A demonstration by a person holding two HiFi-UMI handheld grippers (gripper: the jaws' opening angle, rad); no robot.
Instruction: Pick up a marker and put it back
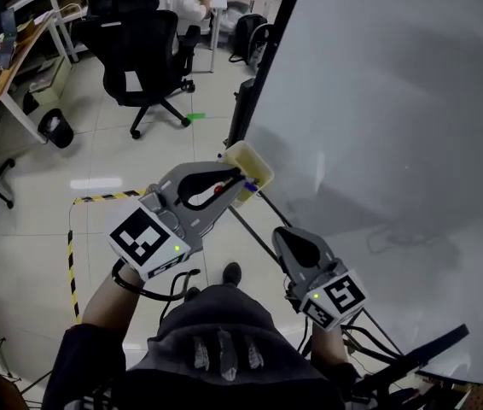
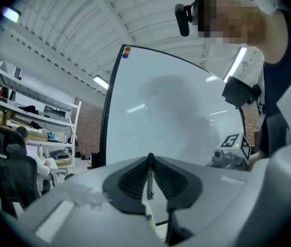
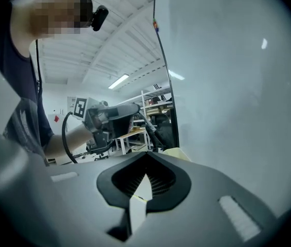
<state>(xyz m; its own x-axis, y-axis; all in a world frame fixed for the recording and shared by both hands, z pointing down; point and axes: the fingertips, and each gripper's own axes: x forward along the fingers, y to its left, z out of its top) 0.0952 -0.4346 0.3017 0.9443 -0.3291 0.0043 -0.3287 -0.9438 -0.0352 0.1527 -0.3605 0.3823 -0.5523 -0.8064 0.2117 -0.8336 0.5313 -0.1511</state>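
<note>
My left gripper is shut on a thin dark marker with a red end; the marker stands upright between the pads in the left gripper view. The jaw tips sit right at a cream marker tray fixed at the lower edge of the whiteboard. A blue marker end shows at the tray. My right gripper hangs lower and to the right, close to the board, shut with nothing between its jaws. The right gripper view shows the left gripper and the tray.
The whiteboard's dark frame and stand rail run past my legs. Behind are a black office chair, a person seated at a desk, a bin, a backpack and yellow-black floor tape.
</note>
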